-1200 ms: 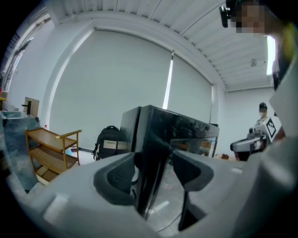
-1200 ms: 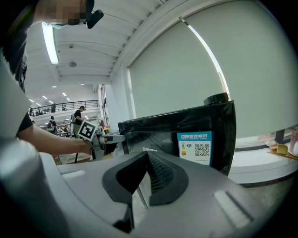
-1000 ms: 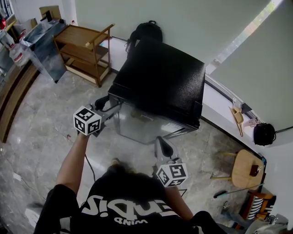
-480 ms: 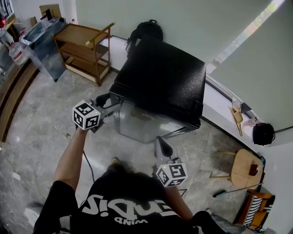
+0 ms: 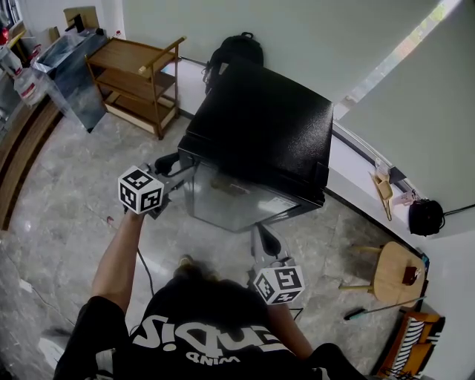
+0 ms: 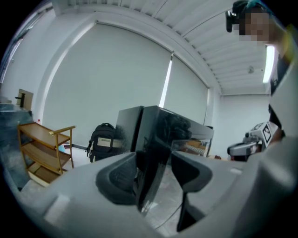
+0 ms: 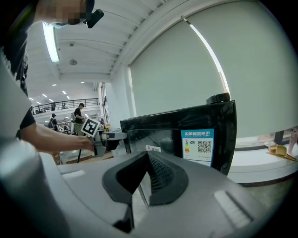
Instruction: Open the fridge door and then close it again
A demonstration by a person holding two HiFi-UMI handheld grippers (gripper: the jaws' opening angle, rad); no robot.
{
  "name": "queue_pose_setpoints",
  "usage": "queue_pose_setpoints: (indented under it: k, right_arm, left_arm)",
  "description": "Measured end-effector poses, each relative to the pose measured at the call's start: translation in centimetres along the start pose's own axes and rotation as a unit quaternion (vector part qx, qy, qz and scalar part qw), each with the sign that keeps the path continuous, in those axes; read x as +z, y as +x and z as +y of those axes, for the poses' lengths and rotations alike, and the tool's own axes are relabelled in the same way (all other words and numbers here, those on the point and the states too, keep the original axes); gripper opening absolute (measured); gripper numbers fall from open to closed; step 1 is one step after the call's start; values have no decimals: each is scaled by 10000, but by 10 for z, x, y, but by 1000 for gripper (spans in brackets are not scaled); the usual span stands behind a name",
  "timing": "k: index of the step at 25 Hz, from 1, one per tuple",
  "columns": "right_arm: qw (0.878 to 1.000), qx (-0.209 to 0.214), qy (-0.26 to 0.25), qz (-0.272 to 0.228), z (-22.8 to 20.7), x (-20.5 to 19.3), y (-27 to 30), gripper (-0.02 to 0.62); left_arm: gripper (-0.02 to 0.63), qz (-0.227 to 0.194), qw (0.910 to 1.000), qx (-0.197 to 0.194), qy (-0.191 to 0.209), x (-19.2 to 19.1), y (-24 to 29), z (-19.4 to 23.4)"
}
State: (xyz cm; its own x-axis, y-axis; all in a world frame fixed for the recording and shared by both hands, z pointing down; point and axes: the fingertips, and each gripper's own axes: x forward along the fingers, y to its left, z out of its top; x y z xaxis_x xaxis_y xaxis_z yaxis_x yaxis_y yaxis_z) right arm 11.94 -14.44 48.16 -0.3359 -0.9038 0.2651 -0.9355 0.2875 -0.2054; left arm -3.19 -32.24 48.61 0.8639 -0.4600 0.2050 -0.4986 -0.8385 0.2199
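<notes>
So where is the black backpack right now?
In the head view, the backpack stands behind the fridge, to the right of the wooden shelf.

Bright, even light; sharp focus; fisheye-warped edges.

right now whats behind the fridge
A black backpack sits behind the fridge, near the wall. From the head view the fridge covers its lower part and the floor there.

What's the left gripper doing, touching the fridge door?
Cannot tell. Left gripper view: the fridge door's edge stands between the left gripper's jaws, just now closing; a gap shows beside one pad only.
</notes>
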Motion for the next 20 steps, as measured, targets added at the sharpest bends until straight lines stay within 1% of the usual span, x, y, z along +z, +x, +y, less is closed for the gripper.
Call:
queue_pose_setpoints:
  k: [4,10,20]
  right_arm:
    - [10000,49,-15,20,3,-1,2,-2]
    - [9999,144,-55,12,8,3,5,-2]
    - [9998,187,-66,62,3,0,4,-2]
  left_arm:
    - [219,-27,10000,85,-43,0,-2,0]
    - [209,22,9997,224,15,2,-4,-1]
    - [195,73,9991,428,32,1,-5,-2]
